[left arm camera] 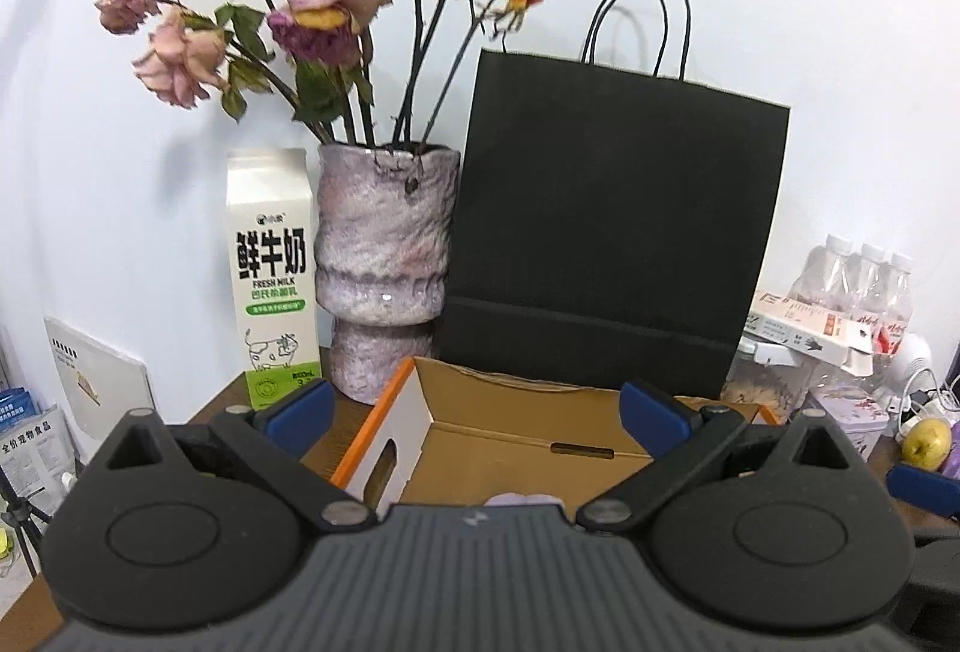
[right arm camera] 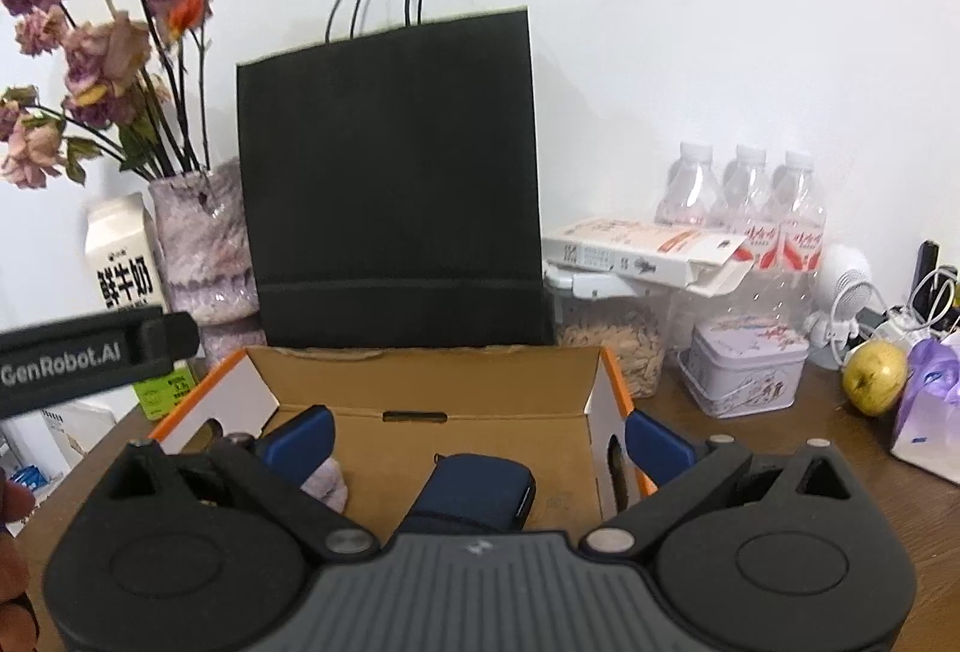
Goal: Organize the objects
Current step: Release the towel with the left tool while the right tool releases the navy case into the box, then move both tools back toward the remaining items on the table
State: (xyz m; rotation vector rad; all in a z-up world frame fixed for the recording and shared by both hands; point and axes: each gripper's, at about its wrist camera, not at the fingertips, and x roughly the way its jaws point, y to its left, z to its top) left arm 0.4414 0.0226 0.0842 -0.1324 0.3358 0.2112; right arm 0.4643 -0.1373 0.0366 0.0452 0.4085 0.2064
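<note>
An open cardboard box (right arm camera: pixel 456 382) with orange edges sits on the wooden table; it also shows in the left wrist view (left arm camera: pixel 480 412). Inside lie a dark blue pouch (right arm camera: pixel 474 490) and a pale purple object (right arm camera: pixel 327 481), whose top shows in the left wrist view (left arm camera: pixel 522 500). My right gripper (right arm camera: pixel 480 439) is open and empty, its fingers spread just above the box. My left gripper (left arm camera: pixel 477 412) is open and empty over the box's left part; its body (right arm camera: pixel 90 358) shows at the left of the right wrist view.
A black paper bag (left arm camera: pixel 606 232) stands behind the box. A vase of dried roses (left arm camera: pixel 384 268) and a milk carton (left arm camera: pixel 273 286) stand at back left. At right are water bottles (right arm camera: pixel 744 208), a white carton (right arm camera: pixel 648 250), a seed jar (right arm camera: pixel 618 340), a tin (right arm camera: pixel 744 370), an apple (right arm camera: pixel 873 379) and a purple bag (right arm camera: pixel 930 406).
</note>
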